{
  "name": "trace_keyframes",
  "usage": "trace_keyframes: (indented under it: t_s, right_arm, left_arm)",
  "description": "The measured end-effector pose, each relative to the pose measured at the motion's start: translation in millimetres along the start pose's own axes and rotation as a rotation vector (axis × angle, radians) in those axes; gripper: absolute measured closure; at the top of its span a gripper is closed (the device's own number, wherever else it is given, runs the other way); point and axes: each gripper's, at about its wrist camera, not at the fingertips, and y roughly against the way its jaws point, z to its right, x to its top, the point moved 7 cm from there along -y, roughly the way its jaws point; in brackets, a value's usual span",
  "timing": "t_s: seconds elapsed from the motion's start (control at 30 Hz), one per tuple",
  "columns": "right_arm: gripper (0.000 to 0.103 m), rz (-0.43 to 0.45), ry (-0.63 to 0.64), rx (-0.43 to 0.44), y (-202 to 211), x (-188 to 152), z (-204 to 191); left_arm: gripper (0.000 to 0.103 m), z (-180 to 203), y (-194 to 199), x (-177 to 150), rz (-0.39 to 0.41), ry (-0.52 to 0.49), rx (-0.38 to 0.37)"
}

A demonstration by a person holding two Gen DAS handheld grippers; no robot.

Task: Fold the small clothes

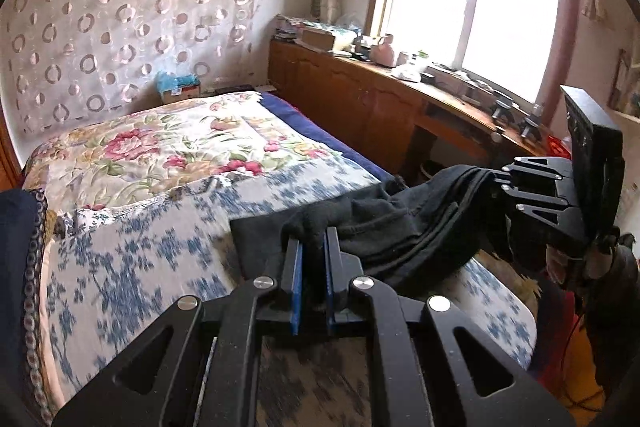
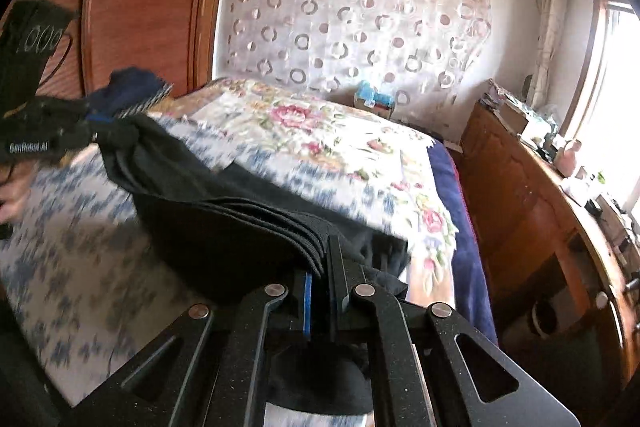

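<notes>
Left wrist view: left claw (image 1: 312, 247) clamped one end of black folded cloth garment (image 1: 384, 223), stretched above floral-quilted bed (image 1: 168, 155) toward right claw (image 1: 505, 187), gripping its other end.

Right wrist view: right claw (image 2: 325, 259) pinched garment's layered edge (image 2: 248, 223); left claw (image 2: 86, 131) held far end.

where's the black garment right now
The black garment hangs stretched between the left tool and right tool, lifted above the blue-flowered bedspread.
</notes>
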Motion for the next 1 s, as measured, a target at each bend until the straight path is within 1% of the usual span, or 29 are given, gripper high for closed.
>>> trace_keyframes:
  t_s: [0.13,0.23,0.33,0.37,0.43,0.47,0.5,0.53,0.57,0.63,0.67,0.7,0.73,0.77,0.8,0.87,0.93,1.0]
  right_arm:
    - [0.098,0.002,-0.041,0.036,-34.4,17.3,14.5]
    - [0.098,-0.028,-0.077,0.079,-62.6,14.2,24.5]
    - [0.098,-0.068,-0.087,0.098,-88.4,8.3,31.6]
    - [0.098,-0.081,-0.084,0.104,-95.6,7.2,32.1]
    - [0.098,-0.102,-0.077,0.111,-108.0,5.6,34.2]
    - [0.098,-0.109,-0.075,0.111,-112.6,7.9,35.8]
    - [0.098,-0.112,-0.078,0.117,-115.4,12.1,36.6]
    - [0.098,-0.115,-0.084,0.127,-118.3,14.1,39.3]
    - [0.098,-0.121,-0.088,0.131,-120.4,14.9,39.6]
    - [0.098,-0.129,-0.087,0.128,-124.3,17.9,42.0]
    - [0.097,-0.131,-0.087,0.127,-125.3,19.9,42.8]
    - [0.097,-0.132,-0.089,0.128,-124.6,22.4,43.6]
    - [0.093,-0.133,-0.092,0.129,-125.9,23.6,45.6]
    - [0.087,-0.13,-0.091,0.122,-126.9,25.9,48.1]
    - [0.083,-0.126,-0.088,0.11,-127.8,28.1,49.2]
    - [0.072,-0.111,-0.096,0.072,-126.9,36.7,56.3]
    - [0.069,-0.096,-0.118,0.035,-124.2,46.0,66.5]
    - [0.069,-0.081,-0.133,-0.043,-120.1,53.8,79.8]
  left_arm:
    - [0.093,-16.7,-25.5,9.1,-0.027,0.019,0.019]
    - [0.093,-24.2,-46.1,8.9,-0.063,0.021,0.038]
    - [0.093,-30.5,-65.2,1.8,-0.101,0.019,0.057]
    - [0.091,-31.7,-68.2,0.2,-0.107,0.018,0.065]
    - [0.091,-36.4,-76.8,-4.0,-0.125,0.013,0.081]
    - [0.089,-38.0,-79.1,-5.3,-0.134,0.013,0.085]
    - [0.086,-41.0,-81.9,-6.4,-0.146,0.01,0.096]
    - [0.075,-43.3,-82.7,-6.7,-0.15,0.008,0.099]
    - [0.062,-44.6,-82.0,-6.3,-0.149,0.009,0.092]
    - [0.056,-47.4,-80.5,-4.4,-0.149,0.016,0.068]
    - [0.05,-47.8,-80.3,-4.9,-0.153,0.015,0.067]
    - [0.047,-48.9,-79.7,-5.0,-0.156,0.013,0.066]
    - [0.045,-49.5,-78.8,-4.7,-0.152,0.012,0.064]
    - [0.045,-50.3,-78.0,-4.5,-0.147,0.01,0.066]
    - [0.045,-52.4,-77.9,-4.5,-0.141,0.011,0.079]
    - [0.045,-53.8,-80.4,-6.3,-0.146,0.011,0.083]
    - [0.045,-55.6,-85.9,-10.2,-0.164,0.01,0.085]
    - [0.045,-56.8,-91.0,-13.6,-0.177,0.007,0.087]
